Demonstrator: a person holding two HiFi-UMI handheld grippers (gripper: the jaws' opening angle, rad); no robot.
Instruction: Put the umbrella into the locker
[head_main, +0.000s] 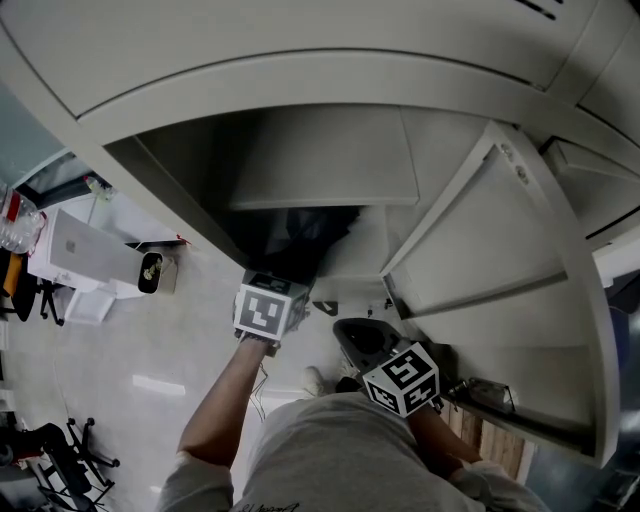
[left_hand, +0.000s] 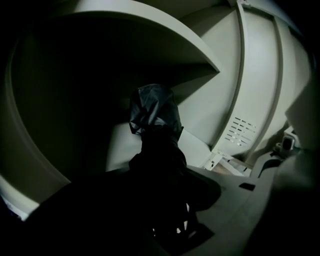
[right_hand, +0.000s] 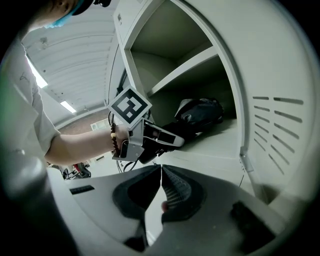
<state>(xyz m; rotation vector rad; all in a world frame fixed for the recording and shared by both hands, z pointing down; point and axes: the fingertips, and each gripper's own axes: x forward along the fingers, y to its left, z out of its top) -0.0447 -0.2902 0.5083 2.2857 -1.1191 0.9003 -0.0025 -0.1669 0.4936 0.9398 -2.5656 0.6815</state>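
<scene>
Left claw (right_hand: 170, 139): closed on the black umbrella (left_hand: 155, 115), gripping its near end.
Umbrella: its far end is inside the locker (head_main: 330, 170), under the shelf (right_hand: 185, 67), pointing to the back.
Right claw (right_hand: 161, 185): shut tight with nothing in it, just outside the locker.
Locker door (head_main: 480, 240): wide open on the right.
</scene>
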